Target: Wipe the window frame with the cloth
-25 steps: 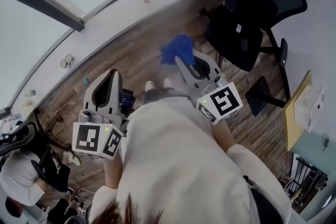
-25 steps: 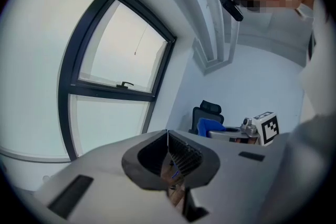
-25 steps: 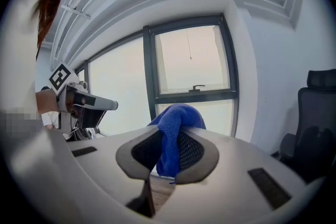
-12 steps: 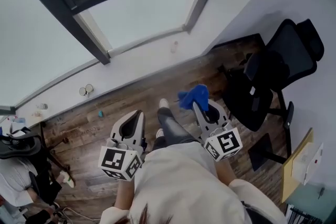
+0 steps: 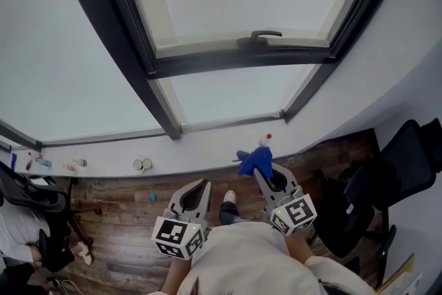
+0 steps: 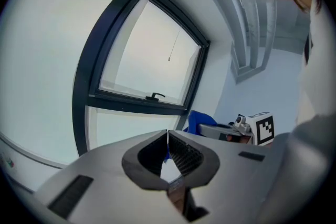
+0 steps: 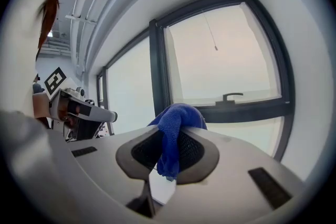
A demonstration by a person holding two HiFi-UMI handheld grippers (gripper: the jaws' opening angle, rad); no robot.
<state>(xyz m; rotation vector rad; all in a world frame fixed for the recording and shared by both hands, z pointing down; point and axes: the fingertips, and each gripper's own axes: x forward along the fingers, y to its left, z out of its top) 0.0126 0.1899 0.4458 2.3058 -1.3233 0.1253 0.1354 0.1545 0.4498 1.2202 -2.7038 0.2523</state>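
Your right gripper (image 5: 262,176) pinches the blue cloth (image 5: 254,159), low beneath the dark window frame (image 5: 235,63), not touching it. Your left gripper (image 5: 202,187) is closed, empty (two small jars (image 5: 142,164) on the sill (image 5: 207,148); contents unclear).

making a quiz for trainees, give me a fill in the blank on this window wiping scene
The right hand-held gripper is shut on a ___ cloth.
The left hand-held gripper is shut and holds ___.
The cloth has ___ yet touched the window frame.
Missing words: blue; nothing; not
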